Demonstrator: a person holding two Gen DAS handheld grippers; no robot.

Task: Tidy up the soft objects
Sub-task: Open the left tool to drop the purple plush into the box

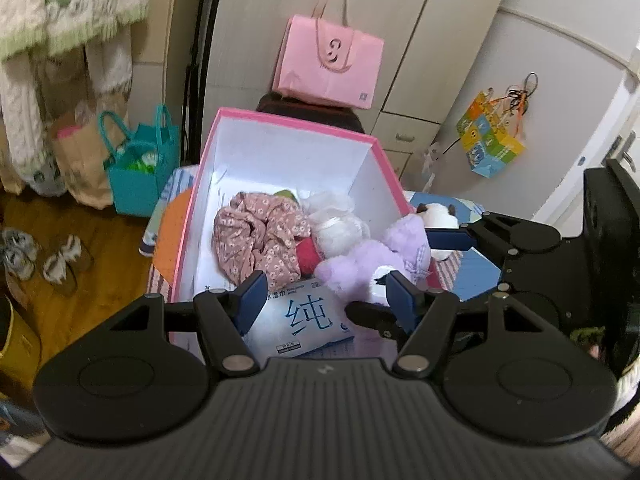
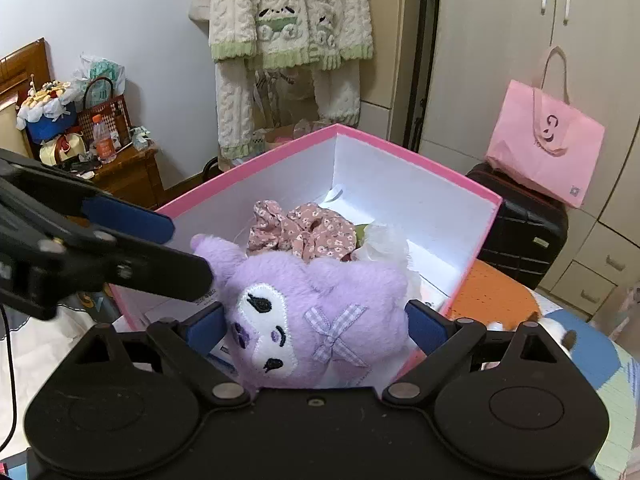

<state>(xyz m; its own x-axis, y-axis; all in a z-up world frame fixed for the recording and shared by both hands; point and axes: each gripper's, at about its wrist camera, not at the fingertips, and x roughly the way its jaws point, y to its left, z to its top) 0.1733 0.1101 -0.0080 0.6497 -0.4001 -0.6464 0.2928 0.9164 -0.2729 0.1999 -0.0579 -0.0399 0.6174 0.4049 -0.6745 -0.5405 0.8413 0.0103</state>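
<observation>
Right wrist view has the right gripper [image 2: 316, 326] standing wide around the purple plush [image 2: 312, 312], a pad at each flank; whether the pads press it cannot be told, as the fur hides the contact. The plush lies across the near right rim of the pink box [image 2: 440, 168], long axis running left to right, face up. The left gripper [image 1: 326, 298] is about half open with nothing between its pads; it hangs above the wipes pack [image 1: 296, 320], just left of the plush. The right hand is the nearer one. Deeper in the box lie a floral cloth [image 1: 256, 236] and a white plush [image 1: 340, 228]; free floor remains at the far wall.
</observation>
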